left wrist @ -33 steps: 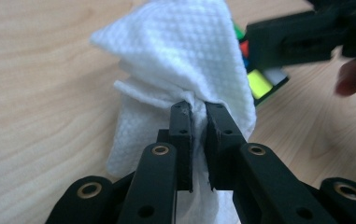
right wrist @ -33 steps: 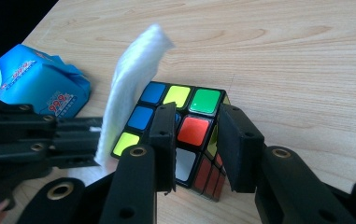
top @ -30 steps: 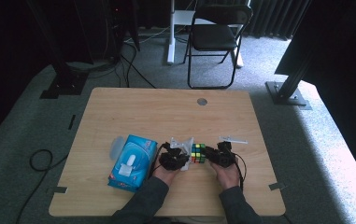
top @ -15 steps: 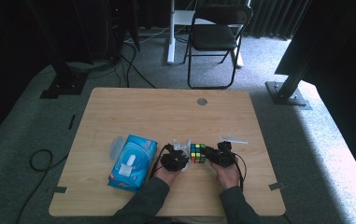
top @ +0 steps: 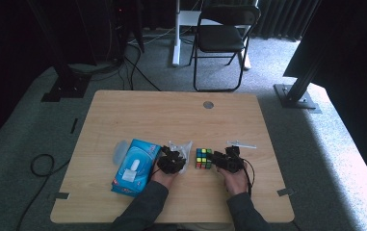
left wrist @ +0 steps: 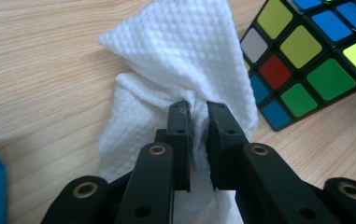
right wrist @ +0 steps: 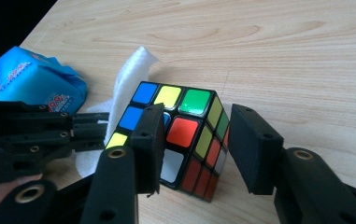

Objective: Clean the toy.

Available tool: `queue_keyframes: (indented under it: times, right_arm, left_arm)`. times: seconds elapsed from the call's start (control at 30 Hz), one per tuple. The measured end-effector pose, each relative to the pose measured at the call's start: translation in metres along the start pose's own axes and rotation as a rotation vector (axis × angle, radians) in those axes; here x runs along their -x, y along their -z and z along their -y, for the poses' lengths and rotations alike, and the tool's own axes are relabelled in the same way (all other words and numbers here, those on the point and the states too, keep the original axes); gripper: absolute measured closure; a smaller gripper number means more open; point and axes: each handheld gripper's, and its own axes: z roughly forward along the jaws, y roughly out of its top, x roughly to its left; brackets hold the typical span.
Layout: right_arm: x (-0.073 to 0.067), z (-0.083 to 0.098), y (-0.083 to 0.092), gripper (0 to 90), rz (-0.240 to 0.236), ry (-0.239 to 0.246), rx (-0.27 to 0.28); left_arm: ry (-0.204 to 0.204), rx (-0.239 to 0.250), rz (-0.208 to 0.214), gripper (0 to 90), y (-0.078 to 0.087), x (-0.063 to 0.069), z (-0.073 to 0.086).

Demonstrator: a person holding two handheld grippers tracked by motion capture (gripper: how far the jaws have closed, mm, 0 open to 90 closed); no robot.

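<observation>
A scrambled colour cube [top: 203, 158] rests on the wooden table [top: 171, 115] between my two grippers. My left gripper [top: 179, 158] is just left of it, shut on a white textured wipe [left wrist: 185, 60], which is bunched between the pads and trails onto the table. In the left gripper view the cube [left wrist: 316, 56] lies up and to the right. My right gripper [right wrist: 197, 115] straddles the cube [right wrist: 185, 130]. Its jaws have just been opening, and the right pad [right wrist: 252, 144] stands clear of the cube's side.
A blue tissue pack [top: 135, 166] lies left of my left hand, and its corner [right wrist: 31, 79] appears in the right gripper view. A thin white strip [top: 242, 144] lies beyond my right gripper. A folding chair [top: 222, 38] stands behind the table.
My left gripper and the wipe have drawn a little to the left, away from the cube. The cube and my right hand have stayed in place.
</observation>
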Motion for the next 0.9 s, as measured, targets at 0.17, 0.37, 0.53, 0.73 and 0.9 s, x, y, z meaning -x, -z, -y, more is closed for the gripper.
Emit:
queue_keyframes:
  times: [0.17,0.37,0.53,0.73,0.9]
  right_arm:
    - [-0.001,-0.005,0.012,52.0,-0.014,0.004,0.058]
    - [0.014,-0.005,0.017,51.4,0.029,-0.045,0.069]
    - [0.025,-0.003,0.018,51.1,0.059,-0.076,0.064]
    - [0.035,-0.001,0.017,50.9,0.098,-0.087,0.054]
    - [0.037,0.000,0.013,48.5,0.123,-0.078,0.037]
  left_arm:
    - [-0.005,0.001,-0.002,80.6,0.000,0.000,0.000]
    - [-0.010,0.006,-0.003,80.6,0.000,0.000,0.001]
    - [-0.011,0.010,-0.003,80.6,0.000,0.000,0.002]
    - [-0.015,0.012,-0.003,80.4,0.000,0.000,0.002]
    - [-0.018,0.014,-0.004,80.2,0.000,0.001,0.003]
